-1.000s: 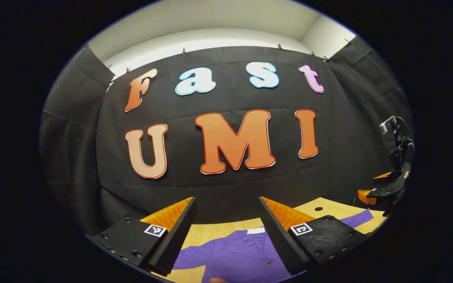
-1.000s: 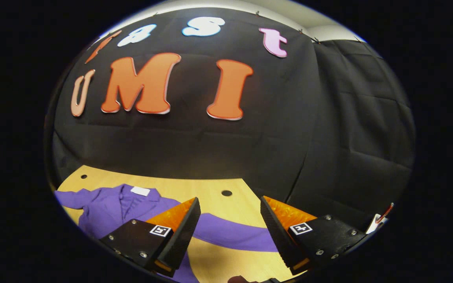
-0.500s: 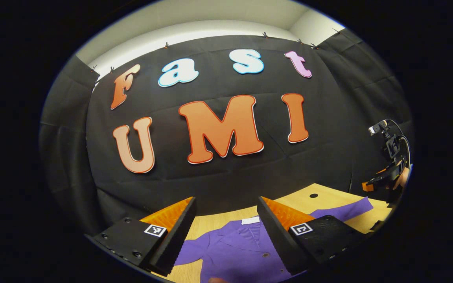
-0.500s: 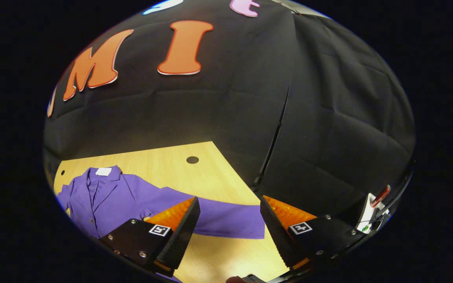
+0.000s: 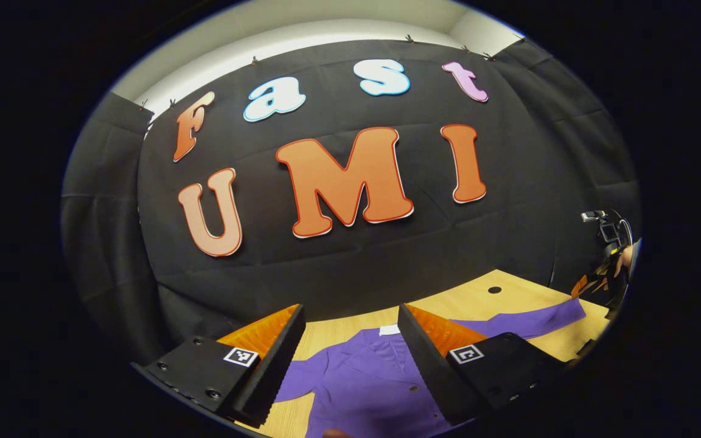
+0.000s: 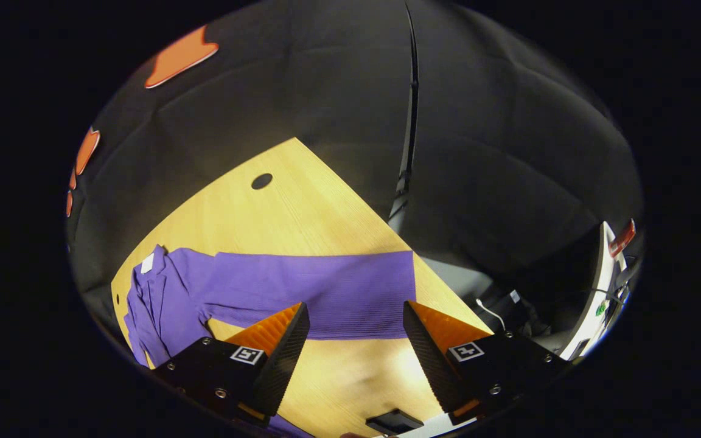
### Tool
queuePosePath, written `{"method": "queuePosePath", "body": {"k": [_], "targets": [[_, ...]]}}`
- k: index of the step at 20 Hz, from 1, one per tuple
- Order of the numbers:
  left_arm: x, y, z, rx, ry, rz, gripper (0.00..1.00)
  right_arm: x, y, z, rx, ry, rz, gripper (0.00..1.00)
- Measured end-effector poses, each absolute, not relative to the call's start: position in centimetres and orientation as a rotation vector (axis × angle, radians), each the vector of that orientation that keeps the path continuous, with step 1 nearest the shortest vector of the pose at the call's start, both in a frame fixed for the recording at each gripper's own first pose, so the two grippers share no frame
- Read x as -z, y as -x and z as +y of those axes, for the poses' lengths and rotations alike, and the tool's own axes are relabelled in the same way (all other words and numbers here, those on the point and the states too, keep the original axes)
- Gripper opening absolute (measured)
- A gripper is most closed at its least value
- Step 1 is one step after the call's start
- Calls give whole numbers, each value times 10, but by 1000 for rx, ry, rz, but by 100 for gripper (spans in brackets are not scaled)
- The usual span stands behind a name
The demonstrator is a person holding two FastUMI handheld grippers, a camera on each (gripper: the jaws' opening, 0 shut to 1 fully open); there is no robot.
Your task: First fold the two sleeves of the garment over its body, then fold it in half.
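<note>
My left tool (image 5: pixel 348 340) is up above the counter (image 5: pixel 478 301), aimed almost level at the booth wall, its two fingers spread wide with nothing between them. Below and just past its tips lies the purple shirt (image 5: pixel 369 383), collar toward the counter's far edge, white neck tag (image 5: pixel 389 330) showing, buttons down the front. One sleeve runs out flat toward the right side of the counter, and out by that sleeve's end, near the counter's right edge, I can see my other tool held in a hand, small and hard to read from here.

My right tool (image 6: pixel 356 340) is tilted down at the counter (image 6: pixel 302 213), fingers likewise wide apart and gripping nothing. The shirt's sleeve (image 6: pixel 326 292) lies stretched flat straight across in front of its tips, the cuff end close to the counter's right edge and sitting in the gap between the two fingers, a little beyond them. I can't tell whether the tips touch cloth. The shirt's body (image 6: pixel 149 304) lies off to the left of this tool, toward the counter's left side. Both sleeves are unfolded.
</note>
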State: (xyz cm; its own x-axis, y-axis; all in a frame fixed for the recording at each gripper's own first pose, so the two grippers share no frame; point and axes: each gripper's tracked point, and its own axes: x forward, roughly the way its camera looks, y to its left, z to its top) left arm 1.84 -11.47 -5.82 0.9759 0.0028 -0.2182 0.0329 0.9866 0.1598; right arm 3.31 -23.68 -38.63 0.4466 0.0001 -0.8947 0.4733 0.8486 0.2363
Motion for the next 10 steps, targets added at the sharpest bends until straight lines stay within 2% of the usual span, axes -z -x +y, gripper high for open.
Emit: {"method": "queuePosePath", "body": {"k": [5, 10], "targets": [[69, -15, -109, -43, -161, 261, 98, 421, -35, -232, 256, -633, 1237, 95], [85, -15, -101, -92, -155, 314, 98, 450, -35, -248, 276, -548, 1323, 94]]}}
